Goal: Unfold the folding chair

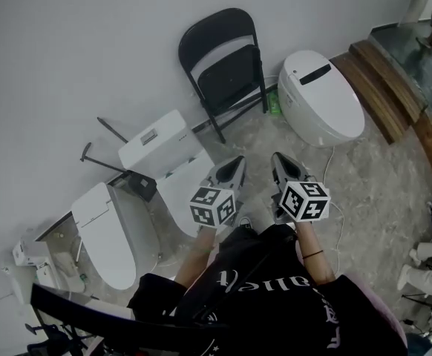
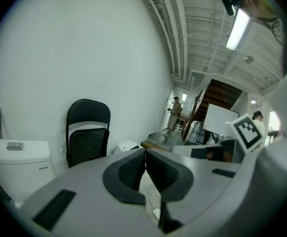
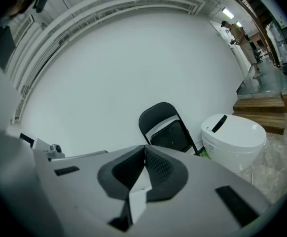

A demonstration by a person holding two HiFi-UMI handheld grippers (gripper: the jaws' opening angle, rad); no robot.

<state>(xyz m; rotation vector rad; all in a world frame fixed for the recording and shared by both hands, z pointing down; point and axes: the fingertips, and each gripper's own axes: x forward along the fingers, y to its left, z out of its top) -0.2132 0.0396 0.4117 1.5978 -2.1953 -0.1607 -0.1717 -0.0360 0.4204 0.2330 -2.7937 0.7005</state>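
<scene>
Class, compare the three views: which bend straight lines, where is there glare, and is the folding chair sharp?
Head view: dim, even light, little bending, folding chair sharp. Left gripper view: fisheye with black corners, ceiling beams curve, ceiling lamp glares. Right gripper view: fisheye again, wall bows along its top, chair sharp, no glare.

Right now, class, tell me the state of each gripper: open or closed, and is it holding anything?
Left gripper: closed, holding nothing.
Right gripper: closed, holding nothing.
</scene>
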